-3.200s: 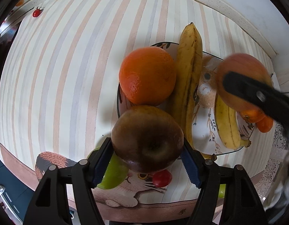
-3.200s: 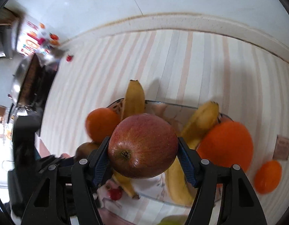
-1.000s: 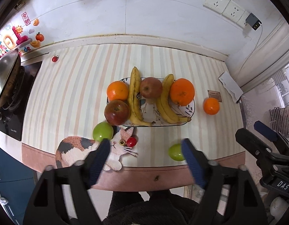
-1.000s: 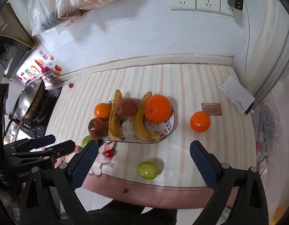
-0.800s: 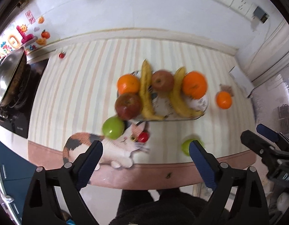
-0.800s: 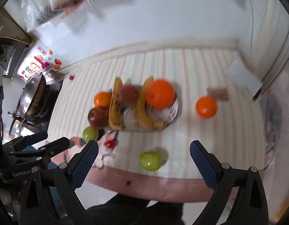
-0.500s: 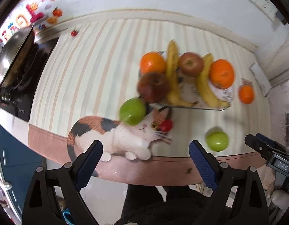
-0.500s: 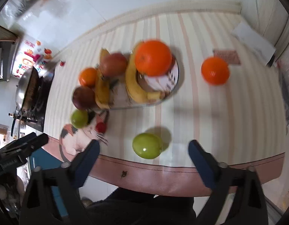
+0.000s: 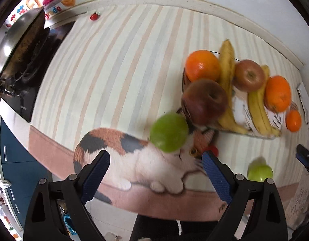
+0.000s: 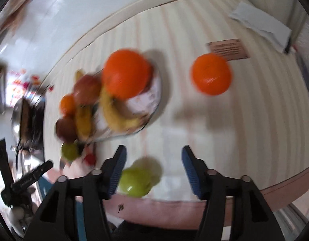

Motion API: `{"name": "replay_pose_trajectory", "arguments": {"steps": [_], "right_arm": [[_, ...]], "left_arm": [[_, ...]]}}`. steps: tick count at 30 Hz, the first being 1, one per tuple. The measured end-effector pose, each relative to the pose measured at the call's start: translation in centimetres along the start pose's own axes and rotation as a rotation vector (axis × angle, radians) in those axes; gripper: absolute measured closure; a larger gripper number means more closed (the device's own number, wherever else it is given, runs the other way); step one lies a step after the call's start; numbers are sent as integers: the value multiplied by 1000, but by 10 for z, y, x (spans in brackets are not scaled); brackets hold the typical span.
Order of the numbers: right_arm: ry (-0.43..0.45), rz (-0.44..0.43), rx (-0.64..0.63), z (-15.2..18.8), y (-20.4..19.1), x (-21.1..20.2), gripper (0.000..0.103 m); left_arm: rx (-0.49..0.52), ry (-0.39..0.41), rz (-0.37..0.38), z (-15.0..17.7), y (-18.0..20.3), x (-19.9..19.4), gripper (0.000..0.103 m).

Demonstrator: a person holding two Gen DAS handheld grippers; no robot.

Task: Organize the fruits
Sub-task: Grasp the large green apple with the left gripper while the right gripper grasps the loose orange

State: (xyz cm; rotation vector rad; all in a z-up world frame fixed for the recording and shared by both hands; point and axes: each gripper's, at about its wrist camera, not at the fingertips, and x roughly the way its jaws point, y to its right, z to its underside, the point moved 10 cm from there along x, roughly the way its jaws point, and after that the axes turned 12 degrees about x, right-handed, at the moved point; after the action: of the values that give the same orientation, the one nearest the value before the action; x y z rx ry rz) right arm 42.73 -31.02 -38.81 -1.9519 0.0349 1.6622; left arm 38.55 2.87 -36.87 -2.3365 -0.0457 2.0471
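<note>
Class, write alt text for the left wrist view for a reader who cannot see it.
The open left gripper points down at a green apple lying on a cat-print mat, beside a plate of apples, oranges and bananas. A second green apple lies near the counter's front edge.

Green apple on pastel-striped mat (calico cat print)

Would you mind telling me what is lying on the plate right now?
The plate holds two oranges, two apples and two bananas. The fruit covers most of its patterned surface, so anything beneath cannot be seen.
</note>
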Motion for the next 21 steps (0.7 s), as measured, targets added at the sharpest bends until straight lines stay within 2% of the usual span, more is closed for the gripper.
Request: {"name": "replay_pose_trajectory", "arguments": {"steps": [5,8,17,20,21], "right_arm": [[79,19,112,-43,17,-4,19],[120,46,163,-68,28,-2,18],[119,151,230,-114,48,40,18],[86,162,241,-119,51,58,22],[75,165,238,-118,51,62,30]], "left_arm": [[12,-47,19,-18,2,26,9],[21,-66,25,-23,5,36,9],[41,-115,29,-20,9,59,9],[37,-125,34,-21,8,64,9],[36,-125,34,-21,6,66,9]]}}
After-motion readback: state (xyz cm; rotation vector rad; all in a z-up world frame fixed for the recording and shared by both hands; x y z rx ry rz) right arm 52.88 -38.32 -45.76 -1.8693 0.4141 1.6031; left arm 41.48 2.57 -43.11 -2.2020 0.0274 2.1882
